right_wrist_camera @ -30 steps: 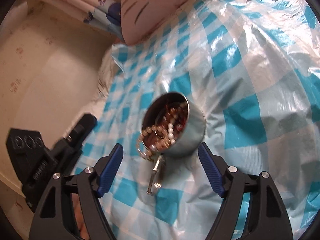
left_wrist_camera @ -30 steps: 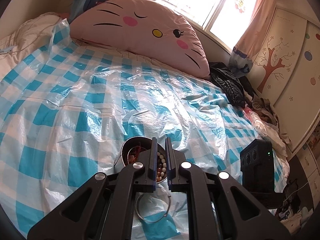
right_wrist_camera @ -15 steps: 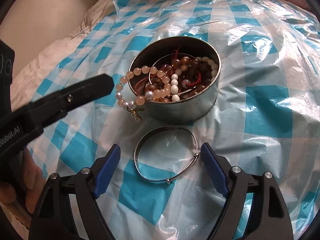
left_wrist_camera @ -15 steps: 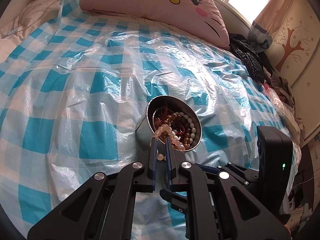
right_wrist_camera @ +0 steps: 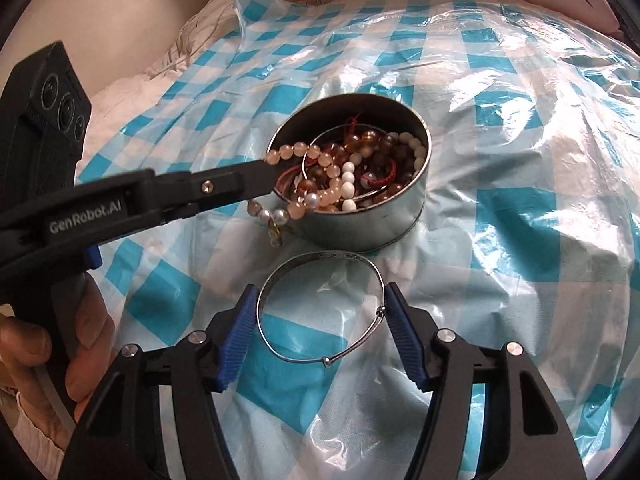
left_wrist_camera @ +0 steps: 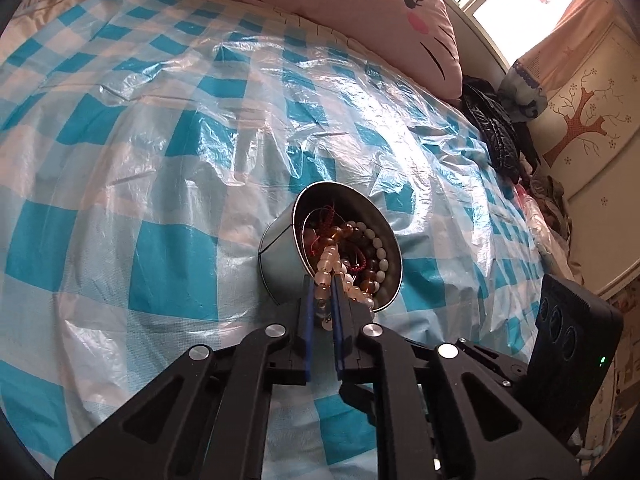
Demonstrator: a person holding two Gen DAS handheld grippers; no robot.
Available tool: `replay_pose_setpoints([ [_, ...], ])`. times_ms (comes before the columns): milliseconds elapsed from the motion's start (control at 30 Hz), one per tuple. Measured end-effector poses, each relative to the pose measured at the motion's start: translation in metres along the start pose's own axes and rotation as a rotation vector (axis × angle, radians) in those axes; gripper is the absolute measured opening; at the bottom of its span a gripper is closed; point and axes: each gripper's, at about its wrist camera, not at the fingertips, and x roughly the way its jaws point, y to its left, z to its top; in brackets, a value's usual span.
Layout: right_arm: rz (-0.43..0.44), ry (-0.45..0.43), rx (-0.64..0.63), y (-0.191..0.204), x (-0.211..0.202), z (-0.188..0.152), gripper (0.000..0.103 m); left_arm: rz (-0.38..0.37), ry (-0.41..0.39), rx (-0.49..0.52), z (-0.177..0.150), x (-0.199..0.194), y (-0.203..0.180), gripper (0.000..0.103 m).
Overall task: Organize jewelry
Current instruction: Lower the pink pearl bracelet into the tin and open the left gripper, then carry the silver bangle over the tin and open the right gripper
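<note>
Two pieces are being put away at once. The left gripper point(right_wrist_camera: 264, 170) is clenched on a strand of pale pink beads point(right_wrist_camera: 296, 152) at the near-left rim of the round metal tin point(right_wrist_camera: 360, 232). Part of the strand lies inside the tin on top of the other bracelets; a short tail with a few pearly beads hangs outside over the rim. In the left wrist view the same beads point(left_wrist_camera: 326, 264) sit pinched between the blue pads, right at the tin's point(left_wrist_camera: 280, 256) edge.

The right gripper point(right_wrist_camera: 320, 312) straddles a thin silver bangle point(right_wrist_camera: 320, 308) that lies flat on the blue-and-white checked plastic sheet point(right_wrist_camera: 520, 200), just near of the tin. Its jaws are closing, with the bangle between them. The pads stand right at the ring's left and right sides, and I cannot tell whether they press on it yet.

So the step in hand looks like lowering the bead strand into the tin while getting a grip on the bangle. Next, the left gripper likely needs to move further over the tin before releasing, so the hanging tail drops inside and does not pull the strand back out. The right needs a firm but gentle squeeze across the bangle, which is thin and may spring or slip on the slick sheet, then a lift over the rim.
</note>
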Motion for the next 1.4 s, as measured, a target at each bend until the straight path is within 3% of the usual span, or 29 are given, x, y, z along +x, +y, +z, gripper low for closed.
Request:
replay_pose_setpoints([
  [167, 0.092, -0.085, 0.133, -0.025, -0.019, 0.006, 0.062, -0.046, -0.066, 0.043, 0.008, -0.016, -0.012, 0.007],
  [367, 0.227, -0.22, 0.309, -0.058, -0.038, 0.013, 0.062, -0.075, -0.076, 0.089, 0.014, -0.018, -0.031, 0.007],
  [533, 0.303, -0.324, 0.362, -0.067, -0.055, 0.015, 0.062, -0.096, -0.094, 0.1, 0.023, -0.021, -0.044, 0.007],
  [667, 0.326, -0.349, 0.392, -0.074, -0.059, 0.015, 0.062, -0.083, -0.113, 0.114, 0.033, -0.022, -0.052, 0.007],
  [900, 0.321, -0.362, 0.383, -0.071, -0.057, 0.017, 0.062, 0.118, 0.005, 0.044, 0.033, 0.008, -0.02, 0.013],
  [967, 0.314, -0.363, 0.375, -0.069, -0.055, 0.02, 0.062, 0.142, -0.024, 0.007, 0.03, 0.0, -0.008, 0.03],
  [1067, 0.27, -0.374, 0.329, -0.058, -0.056, 0.024, 0.062, 0.186, -0.106, -0.031, 0.023, -0.023, 0.001, 0.047],
  [1200, 0.21, -0.397, 0.248, -0.04, -0.058, 0.028, 0.062, 0.278, -0.193, -0.029, 0.008, -0.048, 0.004, 0.053],
  [1333, 0.155, -0.417, 0.178, -0.024, -0.059, 0.031, 0.062, 0.357, -0.265, -0.021, -0.008, -0.062, 0.003, 0.067],
  [1400, 0.136, -0.419, 0.158, -0.02, -0.058, 0.033, 0.062, 0.383, -0.279, -0.01, -0.008, -0.064, 0.003, 0.068],
])
